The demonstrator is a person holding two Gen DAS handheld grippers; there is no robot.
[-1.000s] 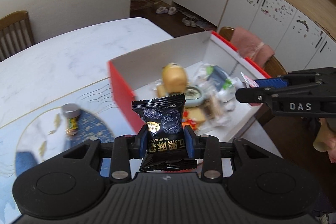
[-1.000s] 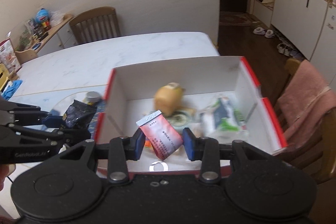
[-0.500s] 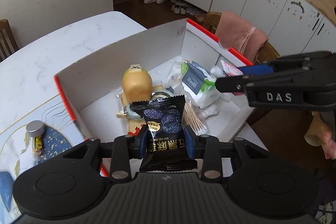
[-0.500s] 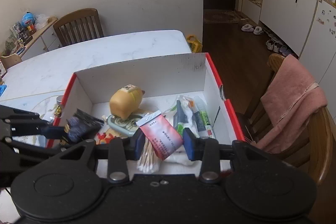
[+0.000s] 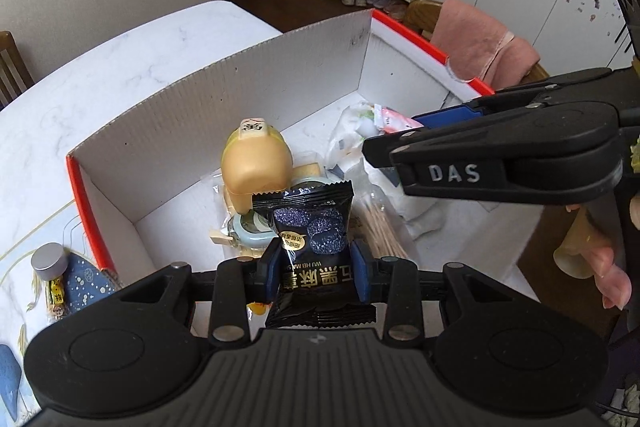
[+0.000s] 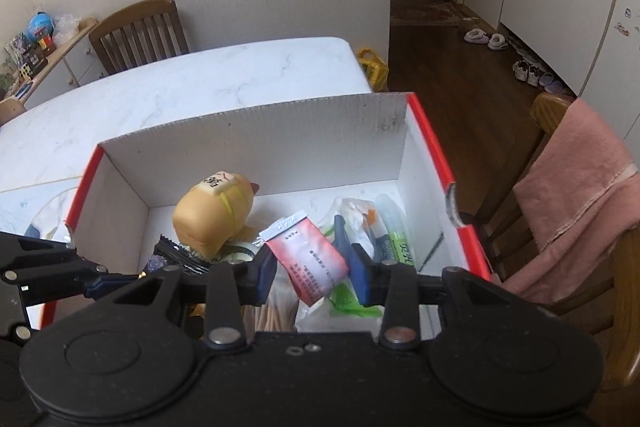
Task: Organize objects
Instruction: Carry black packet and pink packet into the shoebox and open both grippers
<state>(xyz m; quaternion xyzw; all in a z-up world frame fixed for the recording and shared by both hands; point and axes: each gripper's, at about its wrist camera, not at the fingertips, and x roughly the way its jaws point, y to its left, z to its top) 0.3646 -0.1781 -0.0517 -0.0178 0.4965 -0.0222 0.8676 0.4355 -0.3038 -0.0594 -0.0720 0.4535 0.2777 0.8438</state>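
Over the white marble table (image 6: 200,83), both jaws pinching packets above a red-edged box (image 6: 256,143); wooden chairs (image 6: 138,29) around.

black packet (image 5: 308,227) (gold lettering), pink sachet (image 6: 310,259), red-edged white box (image 6: 256,143)

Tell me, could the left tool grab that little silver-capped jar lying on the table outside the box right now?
Probably not as things stand. The left tool is already shut on a black snack packet and sits over the box, while the jar lies outside, beyond the box's red wall. It would have to let go of the packet first.
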